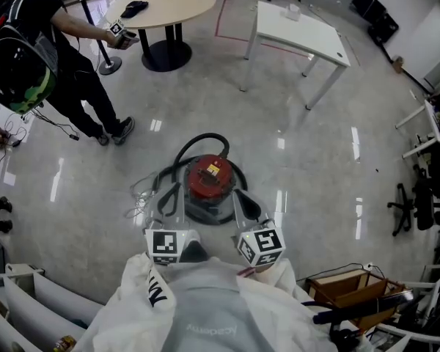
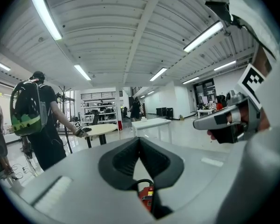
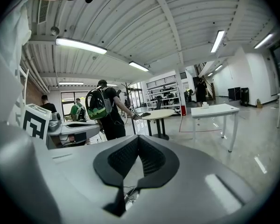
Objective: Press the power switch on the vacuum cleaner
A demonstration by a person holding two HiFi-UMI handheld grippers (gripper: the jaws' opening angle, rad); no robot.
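1. The glossy grey floor (image 1: 315, 160) fills the head view, with ceiling lights mirrored in it.
2. A white counter (image 1: 301, 31) stands far off to the right. A round counter (image 1: 169, 2) stands far off to the left, with a dark object lying on it.
3. A person (image 1: 66, 57) in black with a backpack stands beside the round counter, one hand reaching to its edge.
4. The vacuum (image 1: 209, 185) is round, with a red top on a grey base. It sits on the floor just ahead of the wearer, and the two tools point at its left and right sides.
5. A black hose (image 1: 202, 141) arcs over the vacuum's far side. A thin cord (image 1: 139, 196) lies in loops on the floor to its left.
6. The left tool (image 1: 170, 196) has its jaws pressed together at the tips, with nothing pinched. It hangs over the vacuum's left side. In its own view the red top shows through the gap behind the tips. Whether it touches the vacuum cannot be told.
7. The right tool (image 1: 243, 202) is likewise pressed together at the tips and empty. It hangs over the vacuum's right side, level with the left tool.
8. Each tool carries a marker cube (image 1: 166, 246) near the wearer's white sleeves.
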